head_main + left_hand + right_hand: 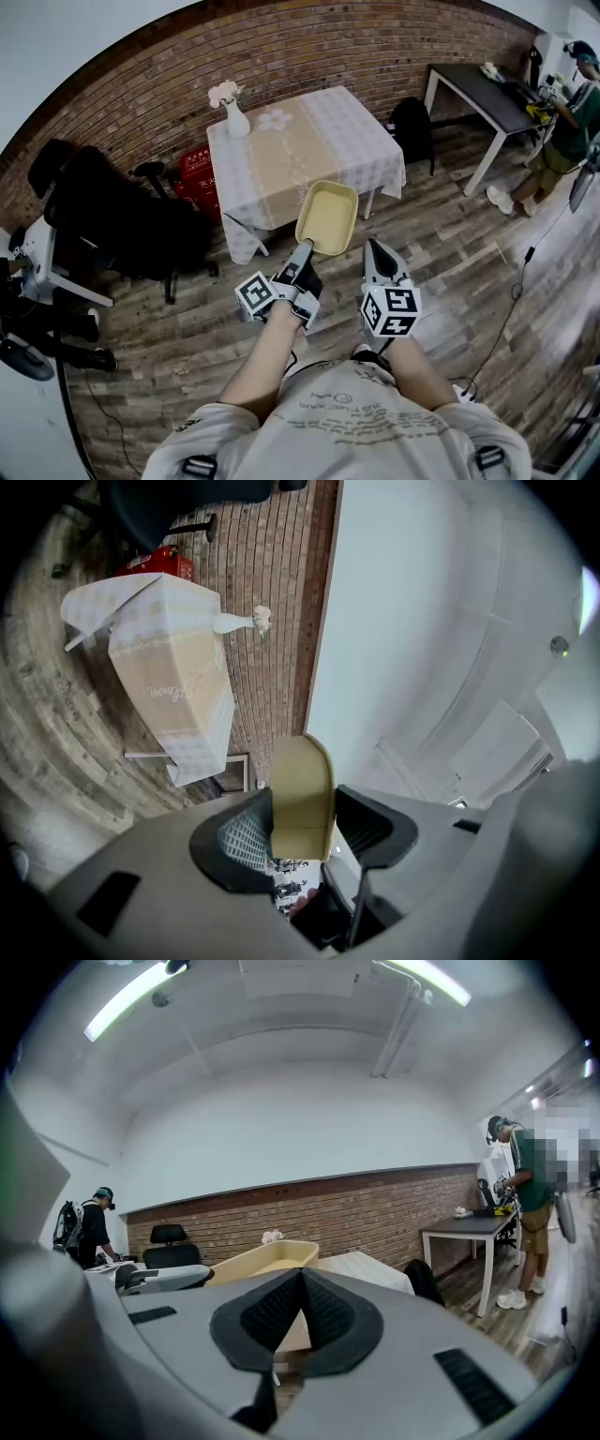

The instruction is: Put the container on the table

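Note:
In the head view a pale yellow rectangular container (328,217) hangs in the air over the wooden floor, just in front of the near edge of the cloth-covered table (300,141). My left gripper (305,249) is shut on its near rim. The left gripper view shows the container's wall (302,794) standing on edge between the two pads of my left gripper (305,834). To the container's right, my right gripper (377,246) is shut with nothing in it. In the right gripper view the tips of my right gripper (302,1277) meet, with the container (267,1258) to their left.
A white vase with flowers (232,110) stands at the table's far left corner. A black office chair (122,220) and a red crate (195,169) are left of the table. A black backpack (411,127), a dark desk (487,89) and a person (562,122) are at the right.

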The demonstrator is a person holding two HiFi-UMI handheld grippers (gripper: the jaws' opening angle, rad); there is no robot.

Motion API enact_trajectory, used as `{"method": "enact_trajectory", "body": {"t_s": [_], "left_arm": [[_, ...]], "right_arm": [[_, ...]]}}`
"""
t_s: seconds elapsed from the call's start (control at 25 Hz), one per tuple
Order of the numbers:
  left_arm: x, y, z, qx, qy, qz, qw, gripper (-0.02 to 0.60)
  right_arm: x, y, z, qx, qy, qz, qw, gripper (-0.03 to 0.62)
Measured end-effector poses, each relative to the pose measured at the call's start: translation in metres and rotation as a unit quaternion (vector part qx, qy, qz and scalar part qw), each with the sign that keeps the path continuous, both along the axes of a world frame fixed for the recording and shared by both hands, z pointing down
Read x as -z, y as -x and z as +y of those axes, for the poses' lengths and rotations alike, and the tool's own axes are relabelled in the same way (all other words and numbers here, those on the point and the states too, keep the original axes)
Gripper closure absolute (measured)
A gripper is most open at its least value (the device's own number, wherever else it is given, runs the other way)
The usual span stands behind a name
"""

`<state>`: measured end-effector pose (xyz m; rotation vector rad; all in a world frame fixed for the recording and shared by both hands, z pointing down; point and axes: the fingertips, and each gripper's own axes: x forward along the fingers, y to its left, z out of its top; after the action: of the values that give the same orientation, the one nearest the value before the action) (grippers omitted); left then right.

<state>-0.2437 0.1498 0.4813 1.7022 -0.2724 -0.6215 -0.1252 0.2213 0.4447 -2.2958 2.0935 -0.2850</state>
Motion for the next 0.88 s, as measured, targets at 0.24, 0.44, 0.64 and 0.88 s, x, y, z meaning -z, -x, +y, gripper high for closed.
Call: {"method": "enact_trajectory", "body": {"t_s": [0.24, 0.44, 0.64, 0.88], "left_arm": [[0.006, -0.043, -0.007, 0.002, 0.006, 0.002, 1.0000, 0.364], [0.011, -0.078, -0.012, 0.010, 0.007, 0.002, 0.9999, 0.363], [0.010, -0.112, -0.009, 0.019, 0.008, 0.004, 0.9998, 0.363], [0.003, -0.140, -0.008, 0.031, 0.016, 0.002, 0.9994, 0.363]], "right_arm": [[0.007, -0.041, -0.010, 0.010, 0.002, 0.002, 1.000, 0.591], [0.019, -0.077, -0.016, 0.019, -0.003, 0.002, 1.000, 0.591], [0.017, -0.110, -0.015, 0.031, -0.004, -0.002, 0.999, 0.591], [0.012, -0.140, -0.016, 0.044, 0.000, -0.011, 0.999, 0.591]]}}
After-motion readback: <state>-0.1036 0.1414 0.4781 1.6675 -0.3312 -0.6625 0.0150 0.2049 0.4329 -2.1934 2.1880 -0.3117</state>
